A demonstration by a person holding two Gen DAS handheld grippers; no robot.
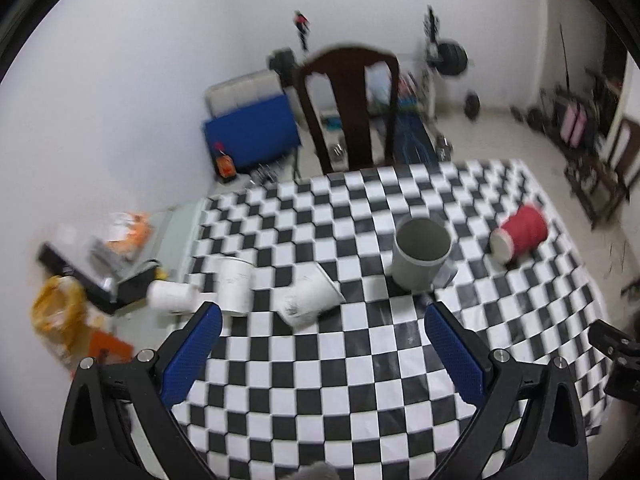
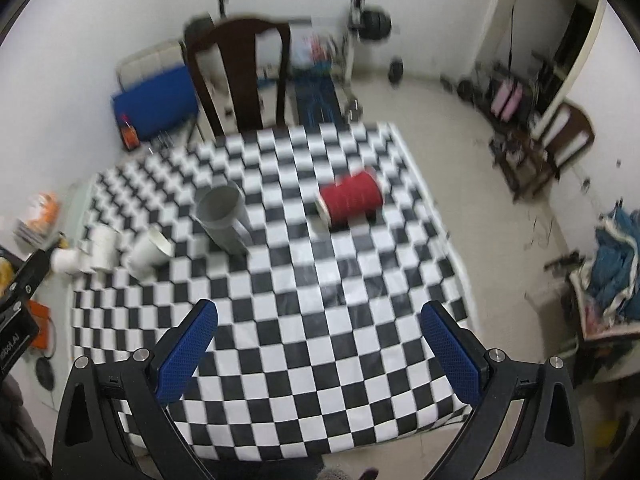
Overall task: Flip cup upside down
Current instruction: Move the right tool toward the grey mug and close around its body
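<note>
Both claws gape wide — left claw [image 1: 322, 320], right claw [image 2: 319, 314] — grey cup [image 1: 421, 258] upright.

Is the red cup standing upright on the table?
No, the red cup lies on its side on the checkered table, its white base facing left.

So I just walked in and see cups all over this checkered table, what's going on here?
A person holds two grippers above the checkered tablecloth, both open and empty. The left gripper faces a white paper cup on its side and an upright grey cup. The right gripper points toward a red cup on its side. Nothing is grasped yet.
</note>
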